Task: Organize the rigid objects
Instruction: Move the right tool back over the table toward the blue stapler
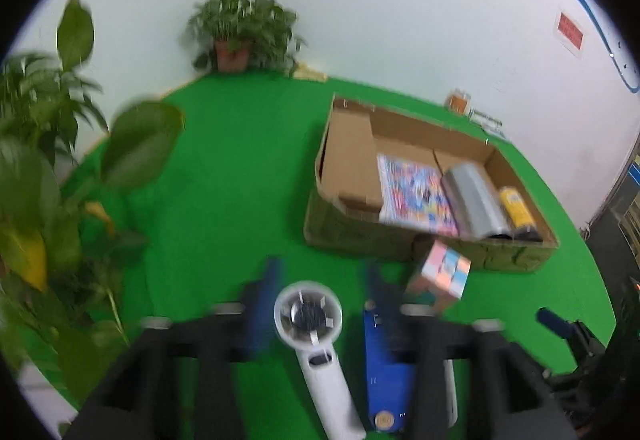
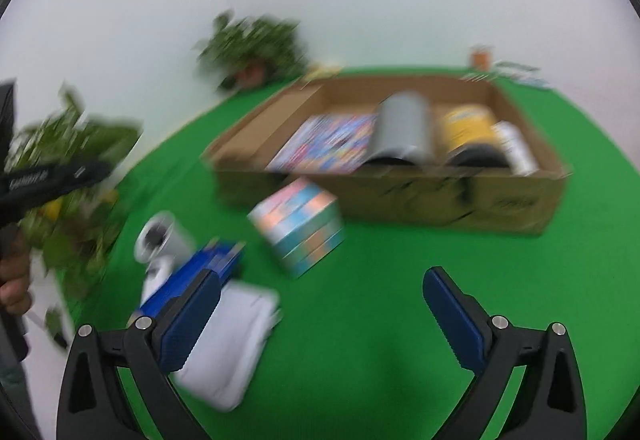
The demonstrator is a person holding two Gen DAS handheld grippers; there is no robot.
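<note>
My left gripper [image 1: 322, 282] stands open over the green table, its blurred blue fingers on either side of a white handheld fan [image 1: 310, 316] that lies below them, untouched. Right of the fan lie a blue box [image 1: 384, 368] and a pastel puzzle cube [image 1: 438, 276]. My right gripper [image 2: 320, 300] is open with bare green cloth between its fingers. Its left finger overlaps a white flat object [image 2: 228, 340], with the blue box [image 2: 192, 272], the fan [image 2: 160, 240] and the cube [image 2: 300, 224] beyond.
An open cardboard box [image 2: 400, 191] holds a colourful book [image 2: 328, 143], a grey cylinder [image 2: 404, 127], a yellow can [image 2: 468, 127] and a white bottle [image 2: 516, 147]. Potted plants [image 1: 240, 27] stand at the table's far corner and left edge. Small items [image 1: 460, 101] sit by the wall.
</note>
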